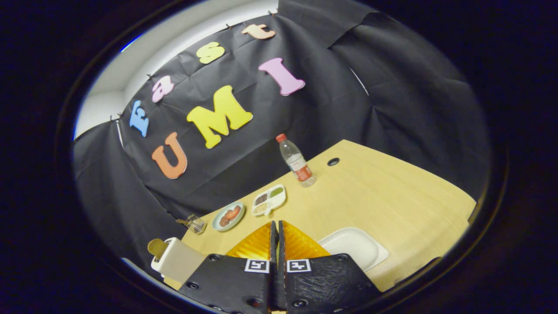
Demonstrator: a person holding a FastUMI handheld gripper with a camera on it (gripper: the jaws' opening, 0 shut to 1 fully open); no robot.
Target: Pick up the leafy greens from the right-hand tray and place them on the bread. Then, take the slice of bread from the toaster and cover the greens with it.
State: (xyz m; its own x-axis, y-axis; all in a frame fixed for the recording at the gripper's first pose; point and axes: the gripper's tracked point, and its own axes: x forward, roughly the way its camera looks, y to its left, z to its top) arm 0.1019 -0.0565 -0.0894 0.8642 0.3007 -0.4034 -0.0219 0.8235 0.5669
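Bread standing up out of the toaster left of the closed, empty fingers looks light, stiff and crumbly (the white tray lies right), so pinch its exposed top edge gently.

The gripper hangs above the wooden table, fingers pressed together with nothing between them. Just right of them lies a white tray; left stands the toaster holding a bread slice. Beyond stand a water bottle, a divided dish and a small plate.
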